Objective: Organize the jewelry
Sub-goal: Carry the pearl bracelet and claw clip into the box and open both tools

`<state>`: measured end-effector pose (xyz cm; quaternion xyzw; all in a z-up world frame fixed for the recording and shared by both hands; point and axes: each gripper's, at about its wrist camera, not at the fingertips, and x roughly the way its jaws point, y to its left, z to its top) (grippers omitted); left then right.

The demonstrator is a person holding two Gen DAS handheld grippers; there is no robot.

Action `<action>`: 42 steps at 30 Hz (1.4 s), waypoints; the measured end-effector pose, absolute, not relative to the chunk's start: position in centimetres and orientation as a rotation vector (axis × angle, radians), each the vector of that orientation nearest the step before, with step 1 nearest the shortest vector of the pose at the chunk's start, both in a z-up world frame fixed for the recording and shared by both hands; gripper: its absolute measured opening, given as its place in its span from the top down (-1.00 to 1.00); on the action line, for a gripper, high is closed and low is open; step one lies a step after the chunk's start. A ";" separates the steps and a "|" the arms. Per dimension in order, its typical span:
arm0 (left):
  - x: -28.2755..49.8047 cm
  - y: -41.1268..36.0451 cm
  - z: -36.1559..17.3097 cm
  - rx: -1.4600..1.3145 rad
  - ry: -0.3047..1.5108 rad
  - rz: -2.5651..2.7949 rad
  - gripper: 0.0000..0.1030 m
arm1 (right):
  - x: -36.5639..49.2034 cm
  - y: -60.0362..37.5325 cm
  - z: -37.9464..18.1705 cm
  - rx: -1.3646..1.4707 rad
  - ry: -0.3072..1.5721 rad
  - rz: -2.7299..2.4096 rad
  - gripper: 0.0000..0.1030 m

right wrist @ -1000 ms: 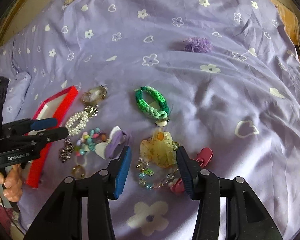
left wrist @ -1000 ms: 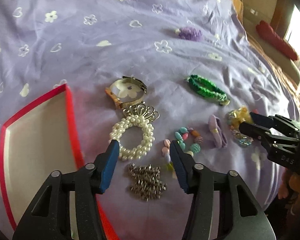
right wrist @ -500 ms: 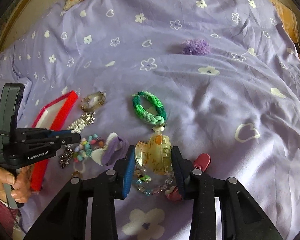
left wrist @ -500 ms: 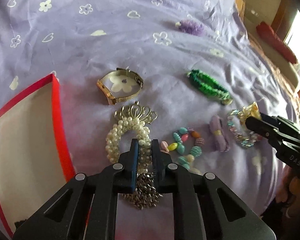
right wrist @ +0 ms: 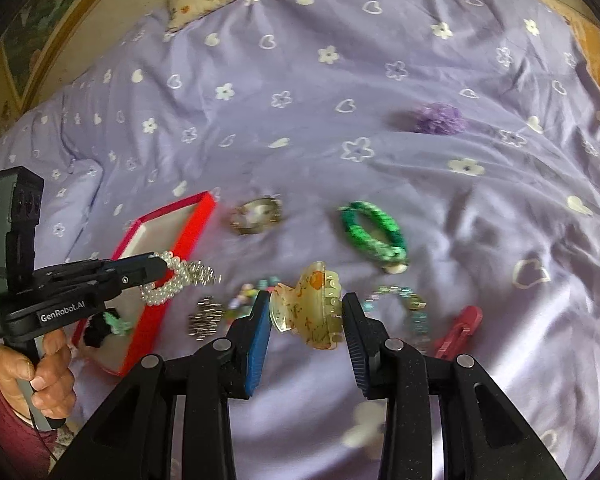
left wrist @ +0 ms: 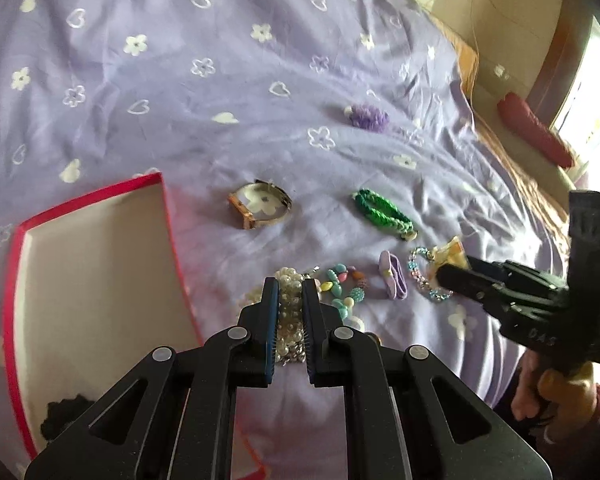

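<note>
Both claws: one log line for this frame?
left claw: shut on pearl bracelet, lifted | right claw: shut on hair clip | red box: open

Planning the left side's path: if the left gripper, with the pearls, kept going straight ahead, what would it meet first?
Probably the gold watch, which lies on the bedspread beyond the left gripper and its pearl bracelet. Depth is unclear; being lifted, it might pass over.

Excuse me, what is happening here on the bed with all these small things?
A person is sorting jewelry on a purple bedsheet, one handheld gripper per hand. The left gripper has its jaws shut on a pearl bracelet, lifted near the red box. The right gripper holds a yellow hair claw between its jaws. A watch and green bracelet lie on the sheet.
</note>
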<state>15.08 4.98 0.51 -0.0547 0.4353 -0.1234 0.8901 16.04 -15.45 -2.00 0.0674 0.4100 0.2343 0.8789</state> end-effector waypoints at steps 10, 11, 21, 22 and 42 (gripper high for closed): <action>12.1 9.6 2.7 -0.168 0.835 -0.175 0.81 | 15.1 -10.3 -0.8 0.111 0.850 0.592 0.31; 12.0 10.0 2.8 -0.171 0.832 -0.166 0.81 | 15.0 -9.8 -0.7 0.109 0.851 0.603 0.31; 10.2 15.9 2.0 -0.235 0.823 -0.050 0.81 | 14.4 -3.2 -0.5 0.065 0.872 0.732 0.31; 10.1 16.4 1.9 -0.240 0.824 -0.040 0.81 | 14.4 -2.5 -0.5 0.060 0.875 0.747 0.31; 10.4 23.1 -3.7 -0.292 0.903 0.094 0.81 | 16.8 9.6 -5.1 -0.114 1.019 0.872 0.31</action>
